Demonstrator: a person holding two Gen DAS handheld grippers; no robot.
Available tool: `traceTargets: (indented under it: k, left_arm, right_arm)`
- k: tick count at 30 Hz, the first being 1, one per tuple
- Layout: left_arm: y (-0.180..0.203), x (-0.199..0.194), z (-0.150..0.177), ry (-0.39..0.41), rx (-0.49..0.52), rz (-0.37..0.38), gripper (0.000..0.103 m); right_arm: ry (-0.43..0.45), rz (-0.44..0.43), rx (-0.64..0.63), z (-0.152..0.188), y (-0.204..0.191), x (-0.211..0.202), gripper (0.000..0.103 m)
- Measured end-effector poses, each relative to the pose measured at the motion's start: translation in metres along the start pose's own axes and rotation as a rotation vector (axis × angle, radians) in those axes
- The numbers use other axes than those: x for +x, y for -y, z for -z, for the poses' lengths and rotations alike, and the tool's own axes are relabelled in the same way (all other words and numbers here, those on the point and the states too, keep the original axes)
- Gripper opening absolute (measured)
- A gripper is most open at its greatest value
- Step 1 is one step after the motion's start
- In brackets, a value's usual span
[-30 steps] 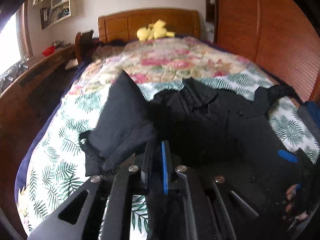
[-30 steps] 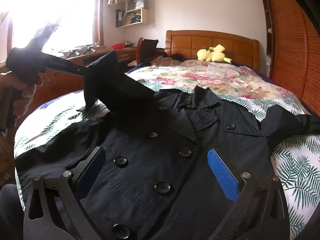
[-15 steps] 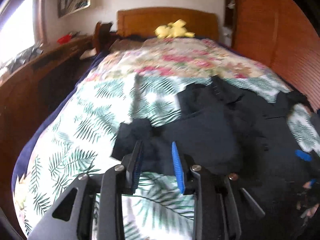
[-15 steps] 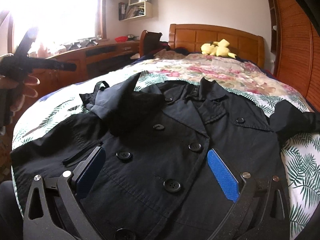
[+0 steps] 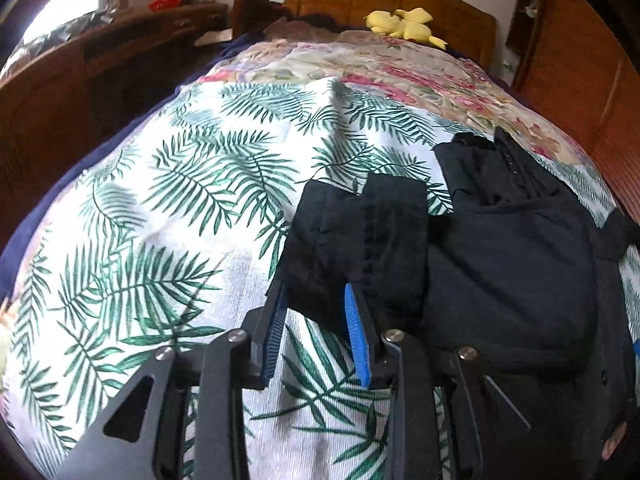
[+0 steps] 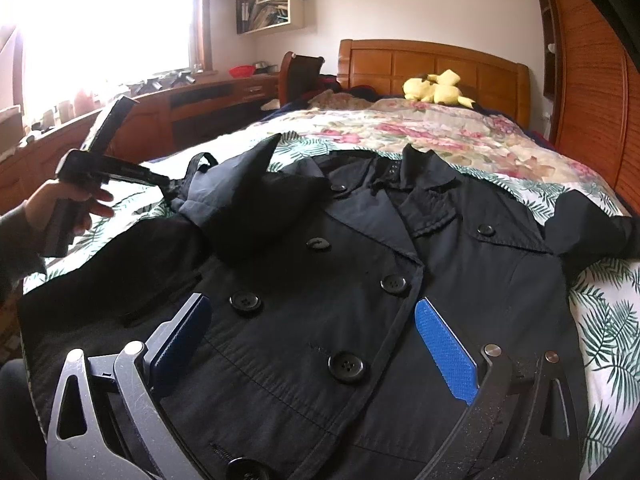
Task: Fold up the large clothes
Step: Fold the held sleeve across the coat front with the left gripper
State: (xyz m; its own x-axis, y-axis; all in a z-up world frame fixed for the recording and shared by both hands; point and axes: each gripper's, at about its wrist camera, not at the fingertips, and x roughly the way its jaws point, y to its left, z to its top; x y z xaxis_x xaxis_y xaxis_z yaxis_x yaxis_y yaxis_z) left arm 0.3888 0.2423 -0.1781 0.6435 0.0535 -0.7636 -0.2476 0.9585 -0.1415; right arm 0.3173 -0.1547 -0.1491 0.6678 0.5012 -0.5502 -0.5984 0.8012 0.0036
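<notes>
Black double-breasted coat [image 6: 360, 280] lies front-up on the bed [image 5: 160, 208], across the palm-leaf bedspread at the foot end, collar [image 6: 424, 176] toward the headboard [image 6: 432, 60]. Large black buttons [image 6: 347, 367] run in two columns down the front.

Left sleeve [image 6: 248, 204] is folded in over the chest, lying in a rumpled heap with one corner peaked up. Its cuff end [image 5: 352, 240] hangs off toward the left edge of the bed, resting on the leaf print. Right sleeve [image 6: 588, 228] is spread out toward the right edge of the bed, not folded in.

Left gripper [image 5: 316, 304]: fingers [image 5: 356, 336] partly apart, the blue pads with a clear gap between them. The cuff fabric sits right at the tips, overlapping the gap (whether the pads actually touch the cloth, I cannot tell). In the right wrist view the same left gripper [image 6: 160, 180] reaches to the sleeve end from the left side of the bed, with the person's hand [image 6: 76, 204] on its handle.

Right gripper [image 6: 316, 340]: fingers [image 6: 446, 354] spread wide, holding nothing, poised over the lower front of the coat with buttons visible between the pads.

Yellow plush toy [image 6: 436, 88] sits by the headboard on the floral quilt [image 6: 400, 128]. Wooden desk [image 6: 192, 108] runs along the left wall under a bright window [image 6: 104, 20]; wall shelf [image 6: 272, 4] above.
</notes>
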Motion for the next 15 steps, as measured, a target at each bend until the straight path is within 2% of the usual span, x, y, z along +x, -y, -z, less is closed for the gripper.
traceTargets:
  k: [6,11,15]
  left_arm:
    - [-0.009,0.007,0.001,-0.021,-0.092,-0.027,0.028]
    - [-0.011,0.006,0.01,-0.04,-0.077,-0.026,0.028]
    - [-0.01,0.007,0.011,-0.039,-0.08,0.003,0.028]
  right_arm:
    - [0.007,0.003,0.0,0.001,0.0,0.0,0.103]
    - [0.005,0.002,-0.001,0.001,0.0,0.001,0.103]
    - [0.006,0.004,-0.002,0.002,-0.001,0.0,0.103]
